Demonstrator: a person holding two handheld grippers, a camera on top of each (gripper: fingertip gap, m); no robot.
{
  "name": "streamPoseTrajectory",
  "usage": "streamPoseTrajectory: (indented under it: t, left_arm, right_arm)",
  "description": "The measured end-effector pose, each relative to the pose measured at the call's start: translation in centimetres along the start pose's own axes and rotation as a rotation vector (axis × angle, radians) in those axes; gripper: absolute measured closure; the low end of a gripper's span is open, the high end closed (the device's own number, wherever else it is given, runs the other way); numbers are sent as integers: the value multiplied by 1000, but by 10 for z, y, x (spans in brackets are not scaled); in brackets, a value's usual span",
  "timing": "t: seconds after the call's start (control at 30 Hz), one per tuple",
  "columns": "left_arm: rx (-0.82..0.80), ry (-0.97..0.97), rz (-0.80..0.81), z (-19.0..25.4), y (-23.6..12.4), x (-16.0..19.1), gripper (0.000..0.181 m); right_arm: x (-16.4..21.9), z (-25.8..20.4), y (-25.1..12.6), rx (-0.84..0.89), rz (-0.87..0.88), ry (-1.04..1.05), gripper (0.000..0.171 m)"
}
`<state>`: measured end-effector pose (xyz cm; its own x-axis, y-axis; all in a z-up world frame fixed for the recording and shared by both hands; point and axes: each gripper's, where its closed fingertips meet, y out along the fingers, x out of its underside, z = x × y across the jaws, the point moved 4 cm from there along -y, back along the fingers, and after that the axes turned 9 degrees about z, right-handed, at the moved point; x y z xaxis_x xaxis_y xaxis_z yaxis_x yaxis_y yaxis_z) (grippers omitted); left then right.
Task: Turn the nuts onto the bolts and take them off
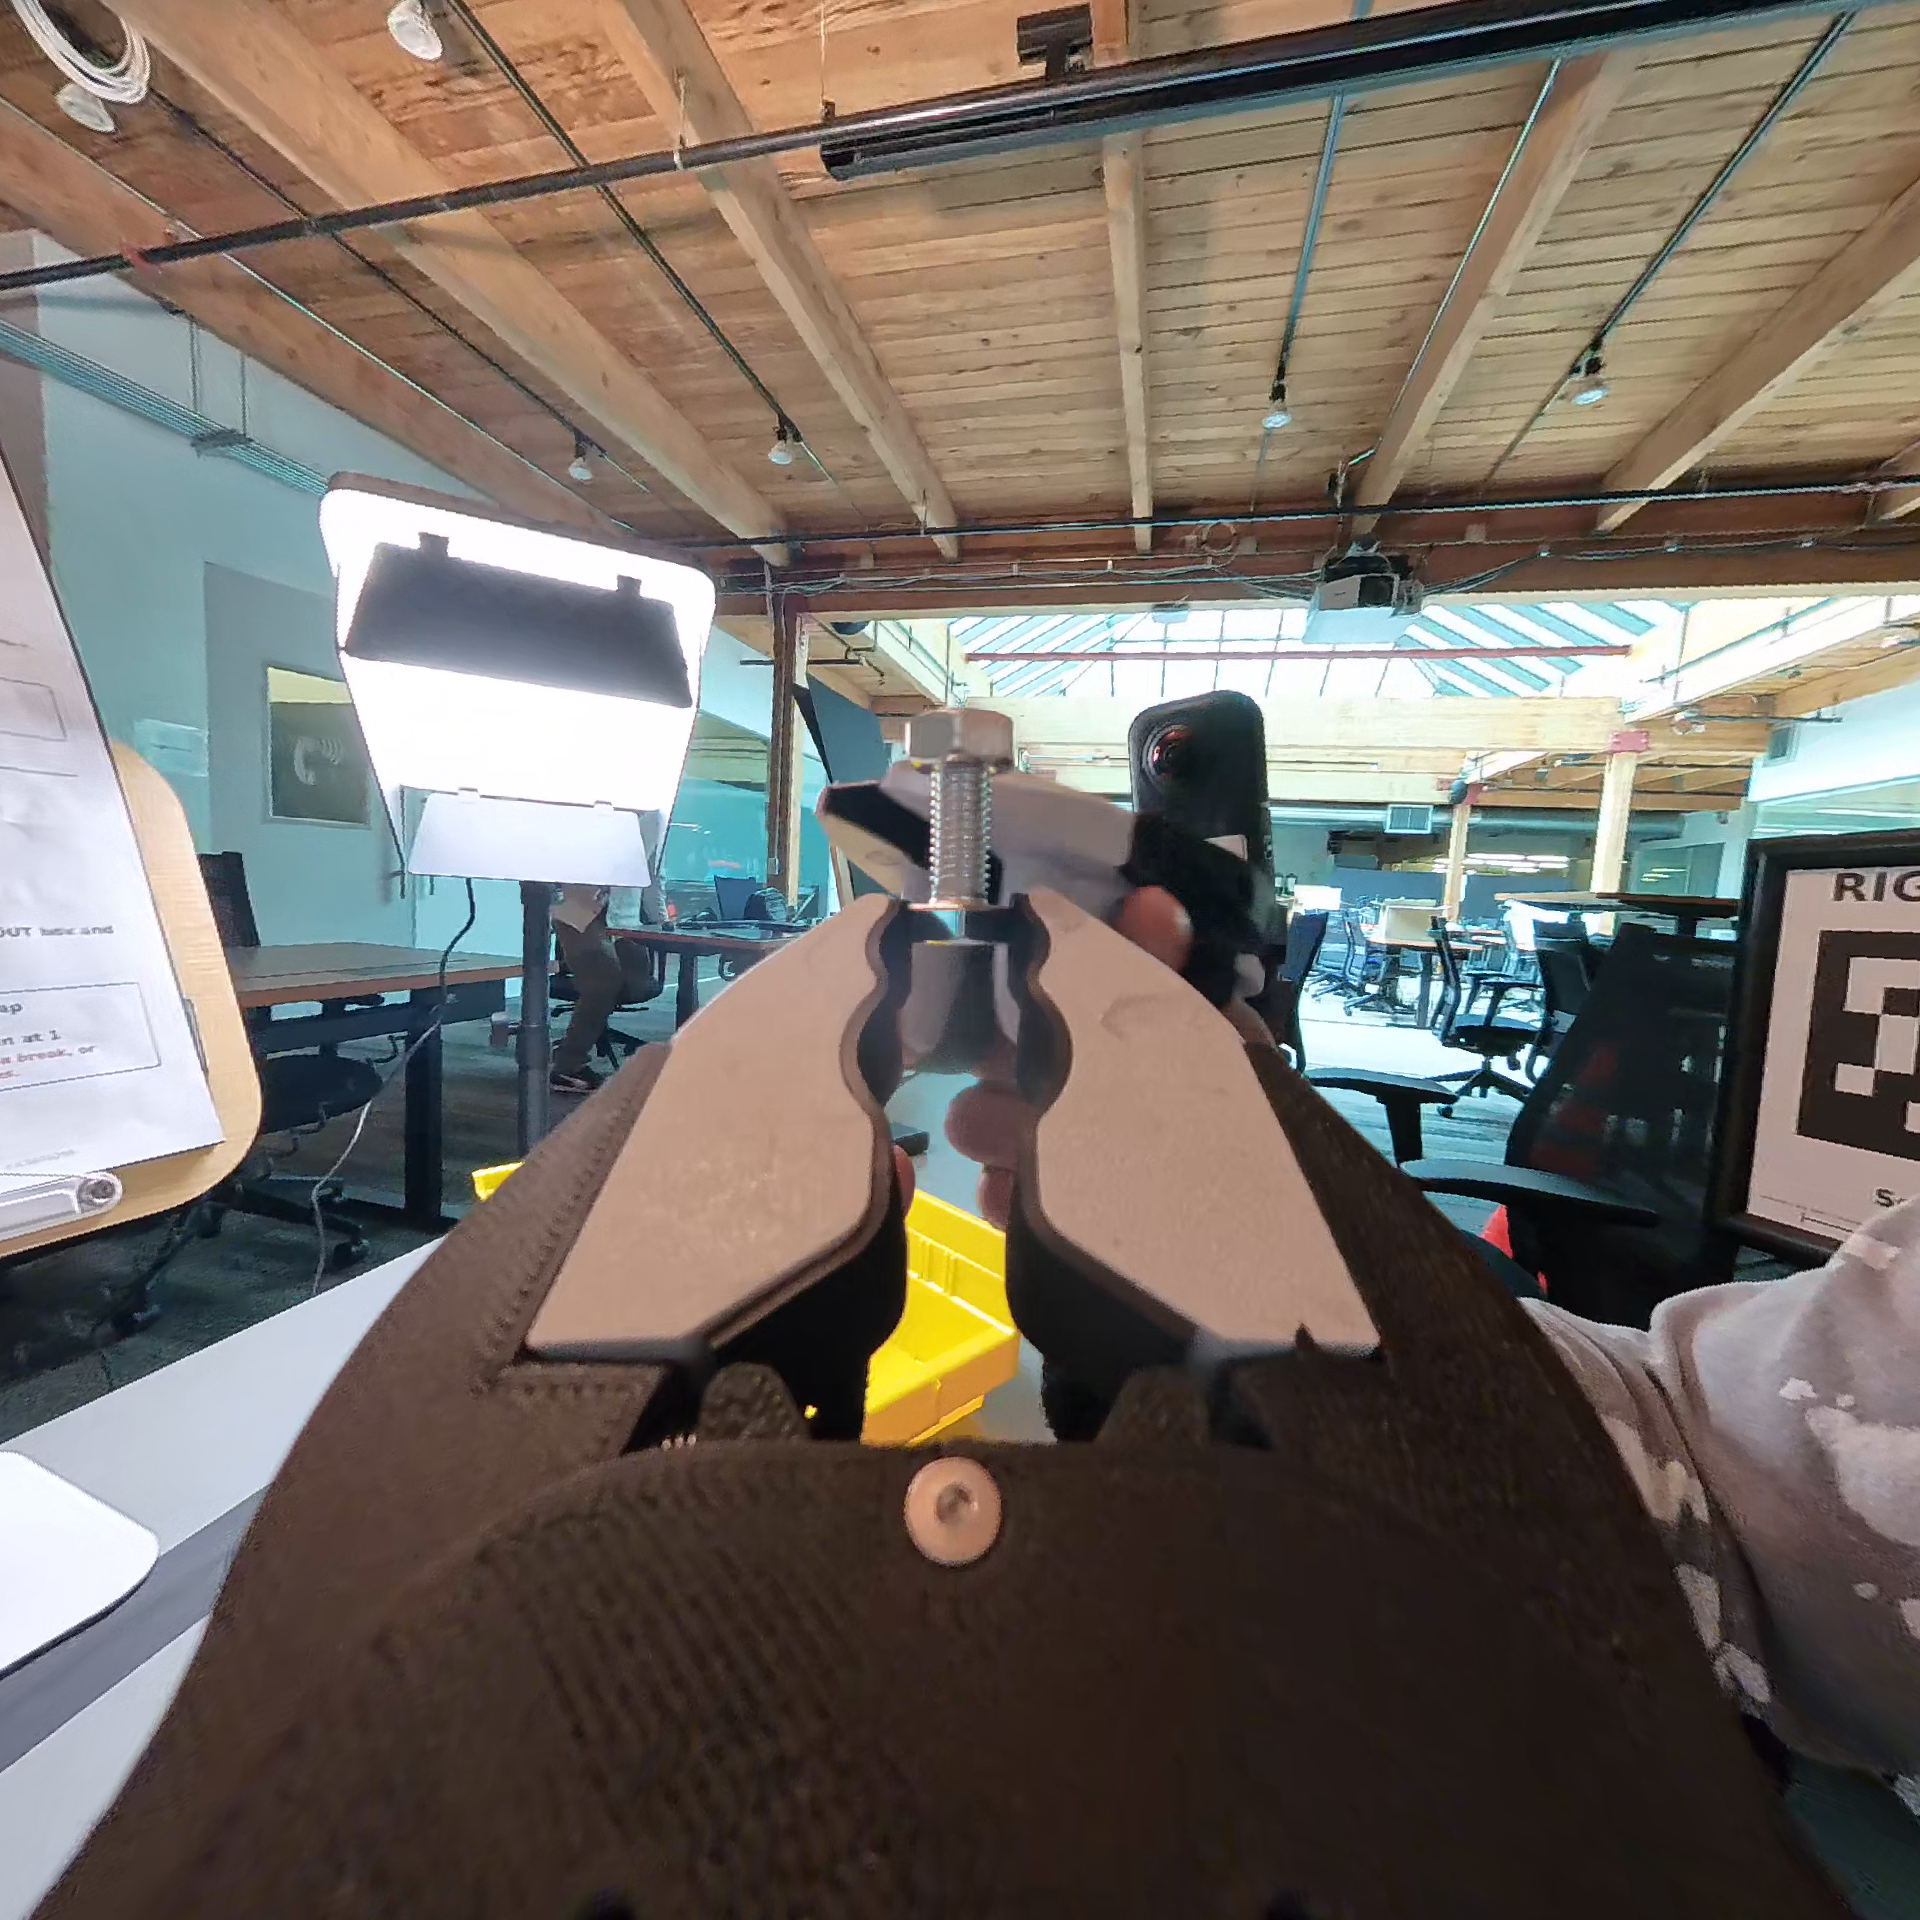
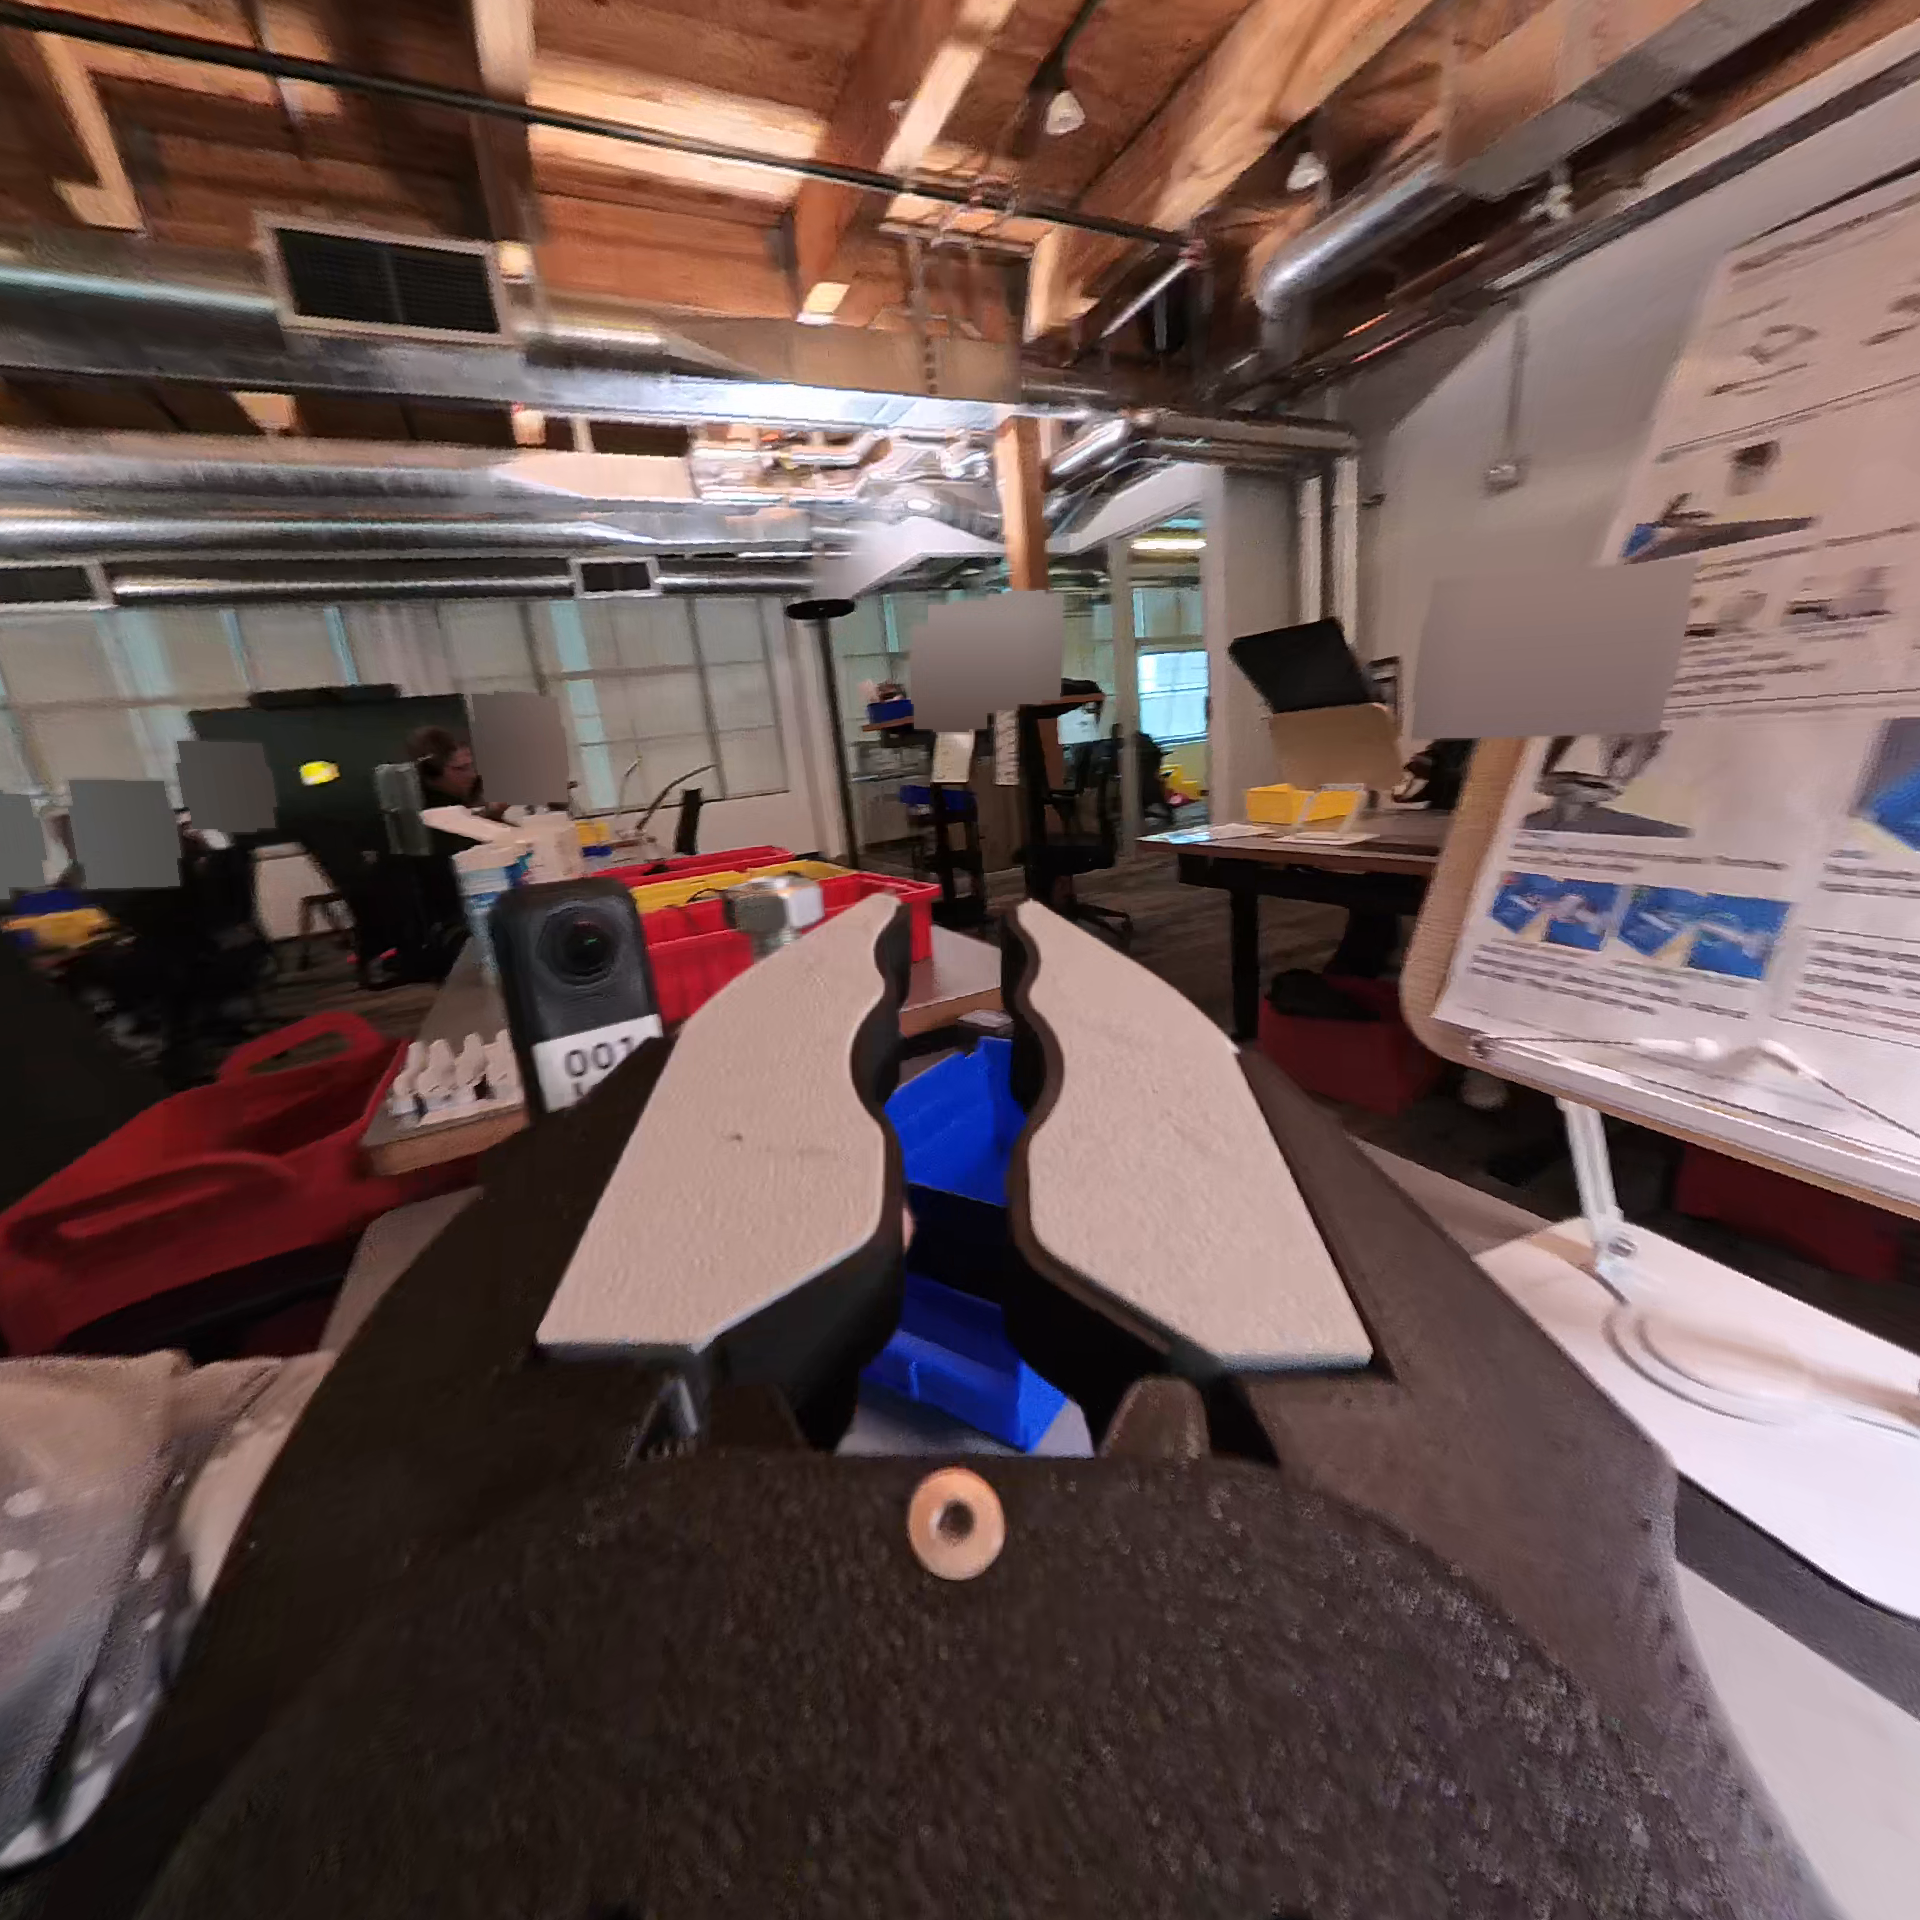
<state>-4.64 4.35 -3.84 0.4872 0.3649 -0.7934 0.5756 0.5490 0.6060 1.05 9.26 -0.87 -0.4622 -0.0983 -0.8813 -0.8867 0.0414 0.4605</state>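
yellow bin (image 1: 935, 1340) beneath left gripper (image 1: 958, 920)

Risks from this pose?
1. Left claw pinches the bolt only by its bottom end, at the very tips; head-up, it could tilt or slip out.
2. Right claw is open and the bolt sits outside its left finger; closing now would likely miss or knock it.

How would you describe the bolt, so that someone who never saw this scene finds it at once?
Look in front of the bright studio light panel, just above the left gripper. The bolt stands upright there, hex head on top, its lower end pinched at the gripper's tips. It is the only shiny threaded metal piece.
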Motion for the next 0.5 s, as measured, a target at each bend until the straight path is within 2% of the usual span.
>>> streamPoseTrajectory:
  t: [0.07,0.23,0.3,0.37,0.4,0.47,0.5]
  left_arm:
    - [-1,9,0,1,0,-1,162]
    - [-7,0,-9,-1,1,2,162]
    - [-2,-2,-10,1,1,3,162]
    - [-14,-15,-7,-1,1,2,162]
    - [-1,-20,1,-1,0,1,162]
    - [-5,-4,0,0,0,-1,162]
    - [-4,-9,1,0,1,-1,162]
  right_arm:
    - [-3,7,-3,20,18,16,157]
    - [-1,-12,1,-99,6,36,130]
    - [3,-16,4,-113,-17,28,127]
    - [2,-11,3,-86,-7,15,132]
    - [0,-5,1,-37,5,25,154]
    - [-3,5,-3,0,34,34,158]
    - [-2,6,-3,-7,20,52,152]
